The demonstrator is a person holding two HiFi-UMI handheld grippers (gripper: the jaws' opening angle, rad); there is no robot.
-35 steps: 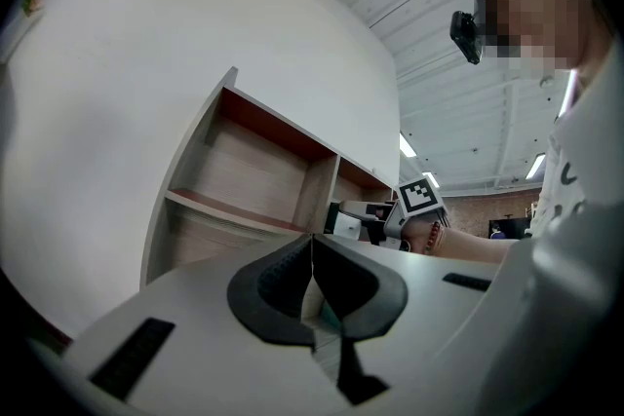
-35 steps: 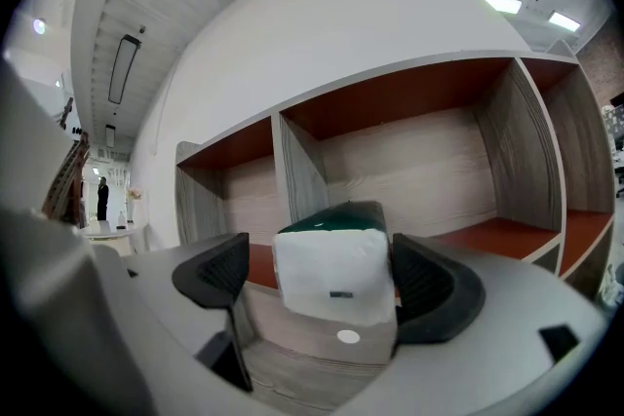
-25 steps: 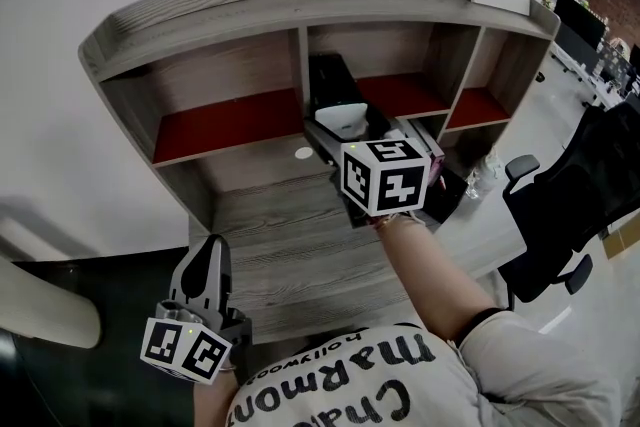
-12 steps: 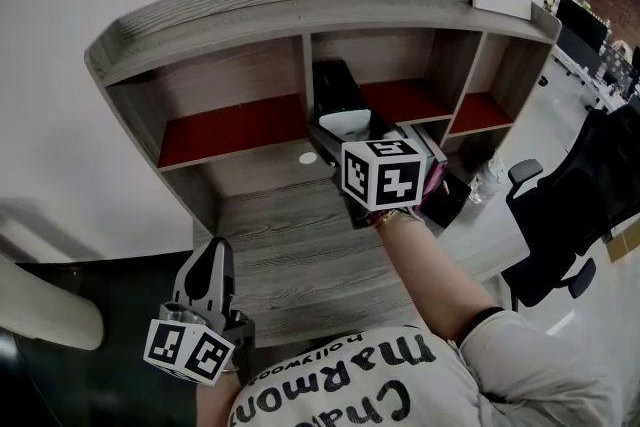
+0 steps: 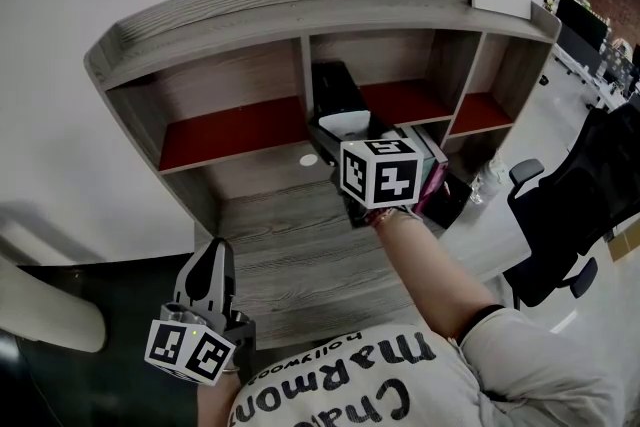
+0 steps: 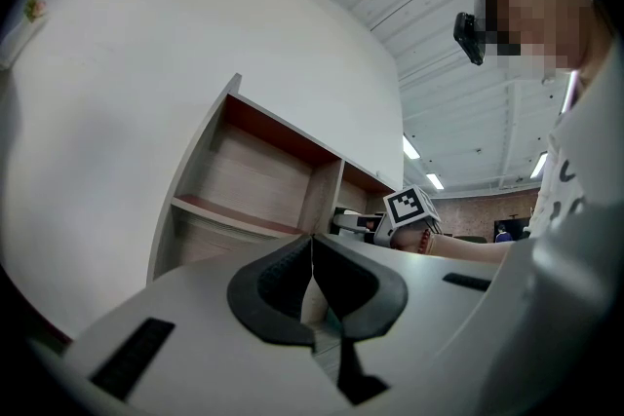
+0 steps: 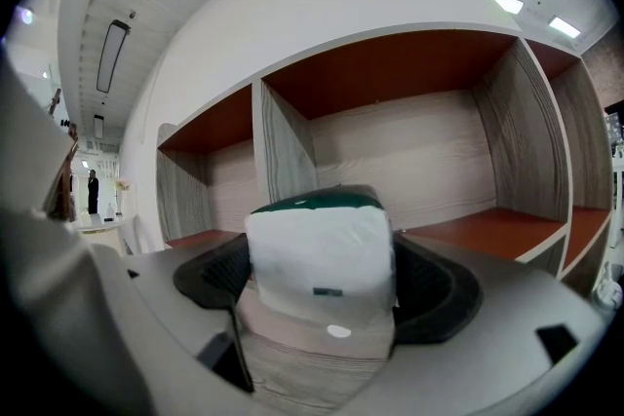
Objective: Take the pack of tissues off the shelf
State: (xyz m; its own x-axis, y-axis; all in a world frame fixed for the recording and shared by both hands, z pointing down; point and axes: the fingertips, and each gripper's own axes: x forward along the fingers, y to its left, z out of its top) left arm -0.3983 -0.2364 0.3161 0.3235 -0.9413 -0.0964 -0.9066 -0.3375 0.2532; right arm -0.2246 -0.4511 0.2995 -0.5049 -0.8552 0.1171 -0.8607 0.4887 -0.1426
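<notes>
Over the last second the right gripper (image 7: 322, 292) had barely shifted; its marker cube had drifted a touch left while the shelf (image 5: 270, 0) slid slightly in the head view. Its 2 jaws were clamped on the sides of the pack (image 7: 317, 248), white with a dark green top. The pack hung in front of the divider between the left and middle bays, over the back edge of the desk (image 5: 290, 245). As far as I could tell, it sat clear of the red shelf boards.

I judged the pack light and soft, with a slick film wrap. It would squash rather than break, so a firm squeeze across the middle of its flanks suited it. A corner grip might let it slip.

The left gripper (image 6: 312, 253) waited near the desk's front edge, jaws together and empty.
</notes>
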